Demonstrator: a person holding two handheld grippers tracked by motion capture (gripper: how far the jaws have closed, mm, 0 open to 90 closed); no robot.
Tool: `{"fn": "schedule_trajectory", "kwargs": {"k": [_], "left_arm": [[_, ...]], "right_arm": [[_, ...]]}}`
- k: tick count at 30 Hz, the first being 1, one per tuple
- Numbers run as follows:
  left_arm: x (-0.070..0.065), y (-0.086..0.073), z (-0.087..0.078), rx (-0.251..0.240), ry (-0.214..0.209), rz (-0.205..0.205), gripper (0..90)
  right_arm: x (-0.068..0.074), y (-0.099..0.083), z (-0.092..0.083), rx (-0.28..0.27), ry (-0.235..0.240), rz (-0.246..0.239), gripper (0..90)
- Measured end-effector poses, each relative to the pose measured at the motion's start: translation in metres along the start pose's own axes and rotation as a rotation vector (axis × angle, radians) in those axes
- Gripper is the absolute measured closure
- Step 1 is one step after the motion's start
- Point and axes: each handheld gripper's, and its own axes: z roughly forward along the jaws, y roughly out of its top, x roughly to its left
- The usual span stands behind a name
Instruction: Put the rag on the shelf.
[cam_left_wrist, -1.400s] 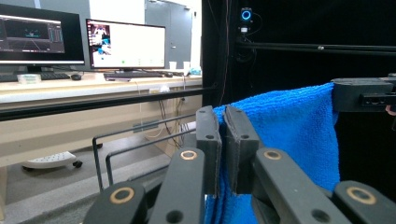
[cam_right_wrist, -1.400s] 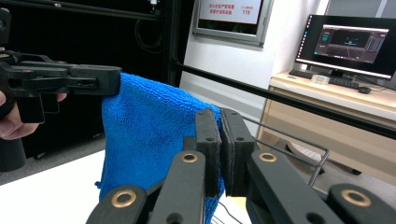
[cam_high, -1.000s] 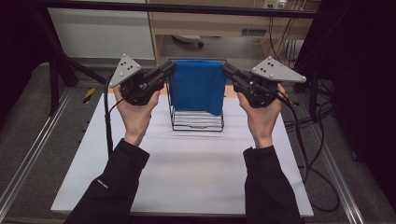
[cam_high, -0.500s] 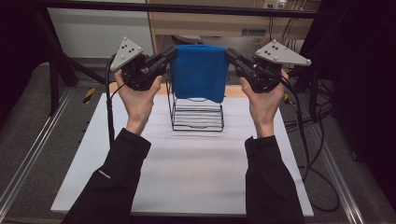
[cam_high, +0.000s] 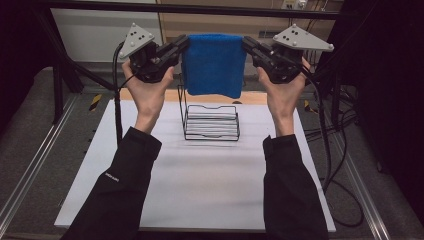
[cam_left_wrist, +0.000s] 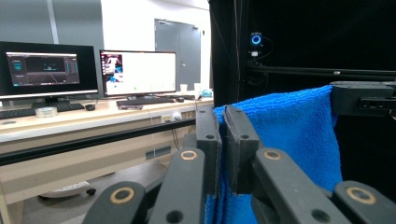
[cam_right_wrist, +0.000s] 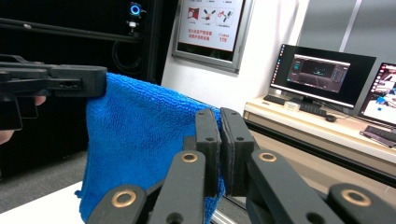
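Both pairs of jaws are clamped tight on the top edge of the blue towel (cam_high: 213, 65): the left gripper (cam_high: 181, 46) pinches its left corner and the right gripper (cam_high: 248, 46) its right corner, so the cloth hangs flat and taut between them, held up in the air. Pinching at opposite corners keeps the folded fabric spread wide rather than bunching. It hangs clear above the black wire rack (cam_high: 210, 121), which stands on the white table (cam_high: 210, 190) below, apparently so the towel can be draped over the rack or carried off from it.
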Motion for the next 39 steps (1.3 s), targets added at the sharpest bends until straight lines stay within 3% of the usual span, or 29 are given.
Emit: {"fn": "schedule_trajectory", "kwargs": {"k": [12,19,24,31,39], "left_arm": [[0.016,0.004,0.017,-0.003,0.028,-0.017,84.7],[0.023,0.003,0.025,-0.004,0.051,-0.002,84.7],[0.032,-0.004,0.033,-0.005,0.052,-0.039,84.7],[0.038,-0.016,0.042,0.019,0.046,-0.028,84.6],[0.037,-0.034,0.041,0.063,0.040,0.008,84.7]], "right_arm": [[-0.009,0.003,0.021,-0.010,-0.011,0.009,87.2],[-0.017,0.001,0.035,-0.013,-0.023,0.005,87.2],[-0.021,-0.004,0.048,0.014,-0.030,-0.025,87.2],[-0.030,-0.014,0.060,0.039,-0.029,-0.020,87.2],[-0.031,-0.032,0.057,0.059,-0.001,-0.019,87.1]]}}
